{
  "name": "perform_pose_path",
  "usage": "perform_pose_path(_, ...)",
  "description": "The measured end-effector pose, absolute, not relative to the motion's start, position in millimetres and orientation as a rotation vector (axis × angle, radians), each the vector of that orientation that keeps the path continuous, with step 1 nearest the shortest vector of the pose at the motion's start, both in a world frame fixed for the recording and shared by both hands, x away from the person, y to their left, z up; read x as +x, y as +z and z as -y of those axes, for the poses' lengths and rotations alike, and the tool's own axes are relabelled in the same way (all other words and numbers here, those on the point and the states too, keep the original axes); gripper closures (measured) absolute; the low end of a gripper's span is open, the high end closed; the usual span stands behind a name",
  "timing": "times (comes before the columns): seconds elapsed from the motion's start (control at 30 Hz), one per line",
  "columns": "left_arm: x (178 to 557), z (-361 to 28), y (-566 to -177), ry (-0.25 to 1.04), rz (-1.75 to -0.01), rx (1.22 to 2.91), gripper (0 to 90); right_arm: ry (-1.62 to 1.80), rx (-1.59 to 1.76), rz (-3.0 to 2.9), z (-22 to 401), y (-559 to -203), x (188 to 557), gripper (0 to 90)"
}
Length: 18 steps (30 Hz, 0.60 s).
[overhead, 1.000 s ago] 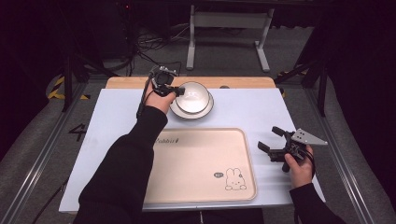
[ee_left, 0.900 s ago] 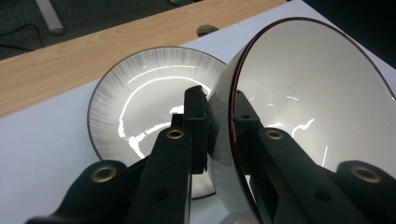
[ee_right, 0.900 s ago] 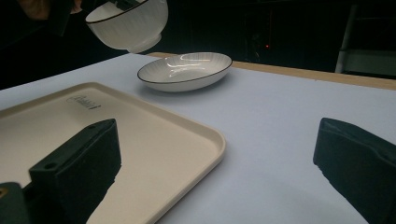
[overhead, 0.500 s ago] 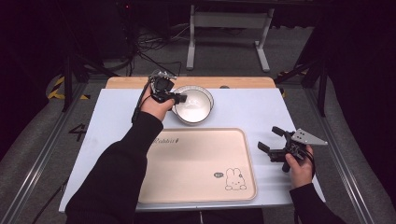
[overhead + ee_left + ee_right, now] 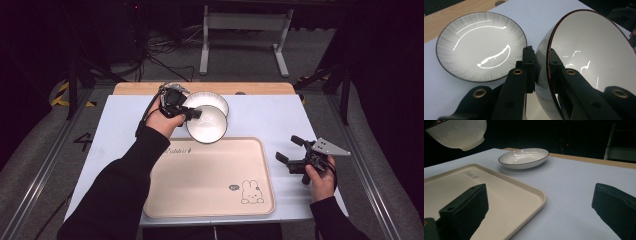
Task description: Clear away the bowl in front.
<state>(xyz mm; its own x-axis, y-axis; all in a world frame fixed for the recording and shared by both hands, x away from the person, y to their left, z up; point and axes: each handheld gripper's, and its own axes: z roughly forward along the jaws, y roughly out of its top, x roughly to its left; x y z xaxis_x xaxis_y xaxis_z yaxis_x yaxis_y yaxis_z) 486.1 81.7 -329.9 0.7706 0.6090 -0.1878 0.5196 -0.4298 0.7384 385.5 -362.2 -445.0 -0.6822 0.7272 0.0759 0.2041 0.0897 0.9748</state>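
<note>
- Your left claw (image 5: 196, 114) is pinched tight on the rim of the bowl (image 5: 207, 124). In the left gripper view one jaw sits on the outside wall and the other sits inside, with the rim of the bowl (image 5: 584, 50) squeezed between them.
- The bowl is up in the air and tipped on its side, so its open face looks toward you. It hangs over the far edge of the tray (image 5: 210, 177), near the tray's far left corner.
- Just past the bowl, farther from the tray, the plate (image 5: 212, 98) lies flat on the white mat (image 5: 260, 115). In the left gripper view the plate (image 5: 481, 47) is empty and shiny. The bowl is off it and does not touch it.
- Your right claw (image 5: 290, 149) rests off the right side of the tray, low near the mat. Its jaws stand wide apart and hold nothing. Looking along them, you see the tray corner (image 5: 529, 192), the plate (image 5: 524, 157) beyond it, and the lifted bowl (image 5: 459, 133) high up.
- It looks like you are in the carrying step: the bowl is picked up and on its way to the tray.
- Next, I think you should bring the bowl over the middle of the tray, turn it so its foot points down, lower it gently, then let the jaws go.
- Keep the squeeze firm while you turn it. The rim is thin and smooth, so it could slip.
</note>
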Motion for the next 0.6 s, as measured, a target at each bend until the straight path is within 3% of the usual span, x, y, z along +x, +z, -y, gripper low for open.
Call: perform_pose_path(0.6,467.7,-78.7,-327.9,0.086,-0.721,2.199,81.3,1.621,0.916,-1.949,360.7,-445.5,385.5,1.1)
